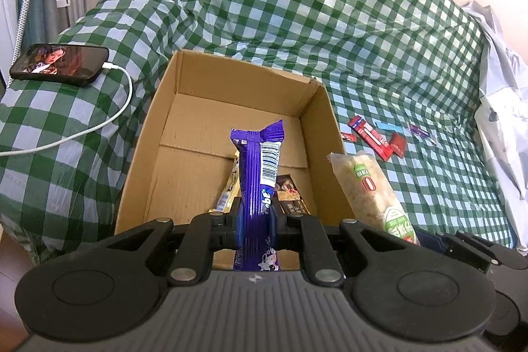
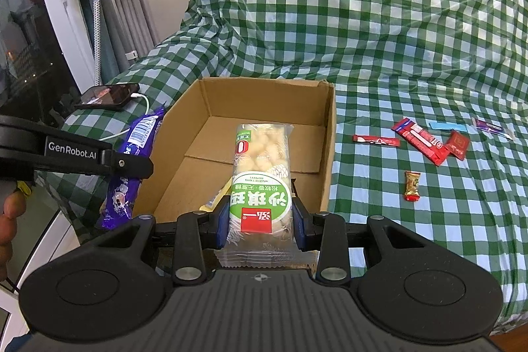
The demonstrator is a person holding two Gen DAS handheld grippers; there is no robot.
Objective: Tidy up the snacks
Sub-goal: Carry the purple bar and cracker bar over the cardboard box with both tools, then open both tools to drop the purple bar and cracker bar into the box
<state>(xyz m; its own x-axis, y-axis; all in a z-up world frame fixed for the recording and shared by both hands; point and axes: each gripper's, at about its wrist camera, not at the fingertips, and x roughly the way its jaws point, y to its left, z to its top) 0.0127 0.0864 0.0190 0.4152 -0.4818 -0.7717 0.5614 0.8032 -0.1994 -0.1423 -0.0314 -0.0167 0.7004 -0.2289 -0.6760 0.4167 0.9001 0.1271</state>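
Both grippers loaded; left gripper [image 1: 255,213] pinches purple snack bar [image 1: 259,174] near-closed, long axis pointing forward over cardboard box [image 1: 184,108]; right gripper [image 2: 260,220] clamps wider green-label rice cracker pack [image 2: 260,174], jaws part-spread, same heading; box opening dead ahead and below both; loose candies [image 2: 425,141] on checkered cloth [image 2: 396,38], right hand nearer.
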